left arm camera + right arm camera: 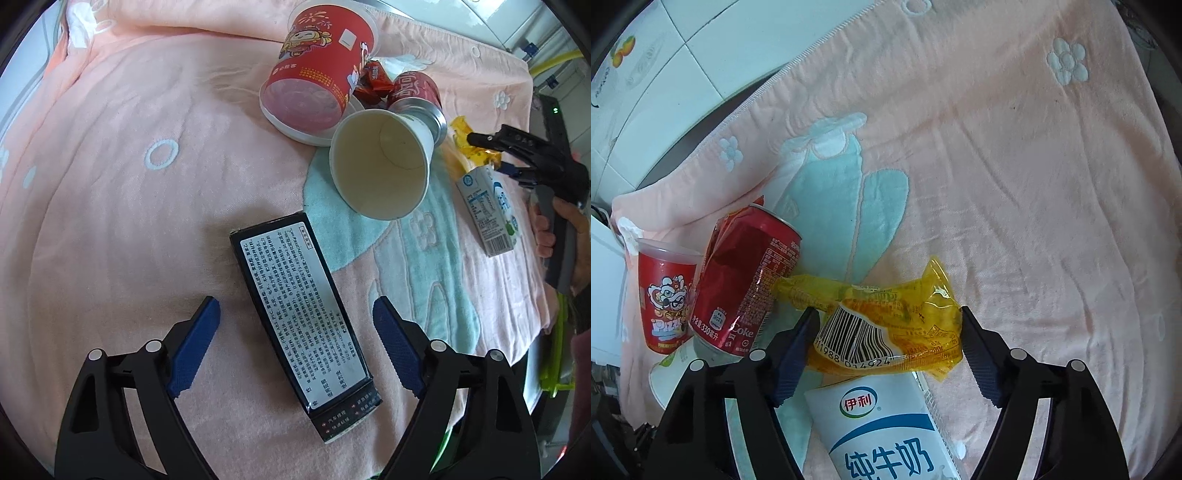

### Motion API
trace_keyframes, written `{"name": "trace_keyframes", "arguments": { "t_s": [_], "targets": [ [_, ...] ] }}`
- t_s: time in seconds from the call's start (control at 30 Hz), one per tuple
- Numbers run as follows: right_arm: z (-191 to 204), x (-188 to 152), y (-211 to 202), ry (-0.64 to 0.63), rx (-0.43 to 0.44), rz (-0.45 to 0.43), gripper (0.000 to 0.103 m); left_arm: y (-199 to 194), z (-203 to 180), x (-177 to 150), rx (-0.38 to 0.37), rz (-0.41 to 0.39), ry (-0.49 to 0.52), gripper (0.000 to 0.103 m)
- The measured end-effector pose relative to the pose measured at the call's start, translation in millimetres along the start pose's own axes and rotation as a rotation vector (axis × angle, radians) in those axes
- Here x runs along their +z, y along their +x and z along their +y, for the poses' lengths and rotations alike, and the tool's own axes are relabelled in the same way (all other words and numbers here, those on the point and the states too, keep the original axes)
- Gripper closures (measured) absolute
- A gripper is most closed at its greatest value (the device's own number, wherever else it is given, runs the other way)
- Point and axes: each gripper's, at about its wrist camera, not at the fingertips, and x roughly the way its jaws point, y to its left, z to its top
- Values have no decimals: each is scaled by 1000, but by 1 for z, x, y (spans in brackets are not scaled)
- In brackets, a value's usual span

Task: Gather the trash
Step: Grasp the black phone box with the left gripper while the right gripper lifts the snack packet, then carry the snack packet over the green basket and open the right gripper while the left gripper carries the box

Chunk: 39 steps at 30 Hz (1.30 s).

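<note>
Trash lies on a pink blanket (110,192). My left gripper (295,314) is open, its blue pads either side of a black box (303,314) with a white label. Beyond it lie a white paper cup (380,166), a red instant-noodle cup (317,70), a red Coke can (417,92) and a red wrapper (373,81). My right gripper (888,325) is open around a yellow wrapper (886,317), above a white milk carton (886,432). The Coke can (746,280) and red cup (665,299) lie to its left. The right gripper (491,142) also shows in the left wrist view, over the yellow wrapper (463,142) and carton (487,210).
The blanket's (1015,147) right edge drops off near the carton. A green frame (554,369) stands beyond that edge. White tiled wall (683,55) lies behind the blanket in the right wrist view.
</note>
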Motion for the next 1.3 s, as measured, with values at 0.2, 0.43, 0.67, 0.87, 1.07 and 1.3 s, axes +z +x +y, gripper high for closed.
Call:
{"name": "trace_keyframes", "arguments": {
  "t_s": [0.2, 0.43, 0.67, 0.87, 1.07, 1.3],
  "targets": [
    [4, -5, -38, -34, 20, -72, 30, 0, -2, 2, 56, -8, 1, 32],
    [21, -27, -87, -110, 58, -138, 30, -2, -1, 2, 84, -23, -18, 47],
    [37, -77, -136, -192, 111, -186, 30, -15, -4, -6, 69, -56, -16, 53],
    [45, -132, -170, -240, 154, -214, 30, -42, -15, -24, 42, -103, 1, 54],
    [49, -181, -195, -276, 184, -221, 30, -80, -29, -46, 18, -165, 24, 54],
    [53, -229, -218, -331, 165, -243, 30, -122, -51, -80, 2, -256, 59, 54]
  ]
}}
